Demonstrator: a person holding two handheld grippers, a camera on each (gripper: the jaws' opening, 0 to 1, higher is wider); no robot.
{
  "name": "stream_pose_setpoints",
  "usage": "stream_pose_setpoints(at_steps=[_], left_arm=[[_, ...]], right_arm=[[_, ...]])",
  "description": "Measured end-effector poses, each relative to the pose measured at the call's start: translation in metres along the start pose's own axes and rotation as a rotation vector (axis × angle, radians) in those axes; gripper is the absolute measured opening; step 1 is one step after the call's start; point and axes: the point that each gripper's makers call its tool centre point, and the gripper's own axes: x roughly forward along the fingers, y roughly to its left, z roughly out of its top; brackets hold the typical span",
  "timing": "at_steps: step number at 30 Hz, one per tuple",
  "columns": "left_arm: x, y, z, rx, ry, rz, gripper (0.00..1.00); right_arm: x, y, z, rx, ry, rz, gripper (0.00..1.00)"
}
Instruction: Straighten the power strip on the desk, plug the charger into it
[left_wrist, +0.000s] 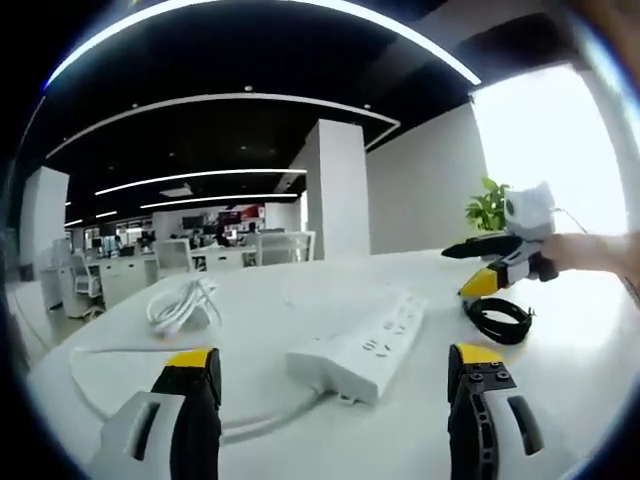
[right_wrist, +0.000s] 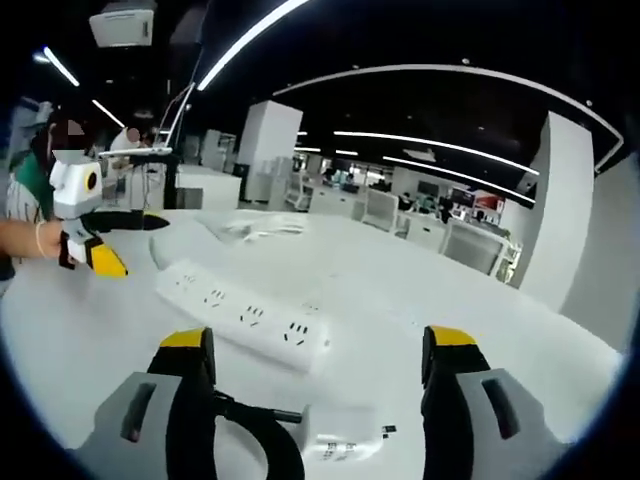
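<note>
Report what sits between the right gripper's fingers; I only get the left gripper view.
Observer: A white charger lies on the desk between them, printed label up, not gripped.
Operator: Confirm that gripper's state.
Observer: The right gripper is open, its fingers wide apart.
Operator: Trace the charger's lead.
Observer: A black cable leaves the charger's left side and curls down past the view's bottom edge.

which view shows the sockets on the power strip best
The right gripper view: the power strip lies side-on just beyond the open jaws, so its socket groups face the camera. In the left gripper view the power strip runs away end-on, its sockets foreshortened.
</note>
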Motion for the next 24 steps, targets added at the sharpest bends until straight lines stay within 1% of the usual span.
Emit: stream_pose_setpoints(at_steps=[5,10,14,19,24], left_arm=[[0.002,-0.005,-0.007,0.003,0.023,-0.012,0.95],[0.003,-0.007,-0.007,0.004,0.028,-0.016,0.94],[0.007,-0.008,-0.010,-0.005,0.051,-0.024,0.93],[0.009,-0.009,-0.013,-0.019,0.070,-0.032,0.92],[0.013,-0.009,-0.016,-0.034,0.094,-0.042,0.89]], right_arm=[[0.001,0.000,-0.005,-0.003,0.024,-0.002,0.79],[0.002,0.002,-0.010,0.005,0.032,-0.005,0.75],[0.006,0.002,-0.012,-0.001,0.050,-0.002,0.72],[0.011,0.004,-0.011,-0.026,0.064,-0.001,0.69],[0.016,0.009,-0.013,-0.052,0.080,0.021,0.65]])
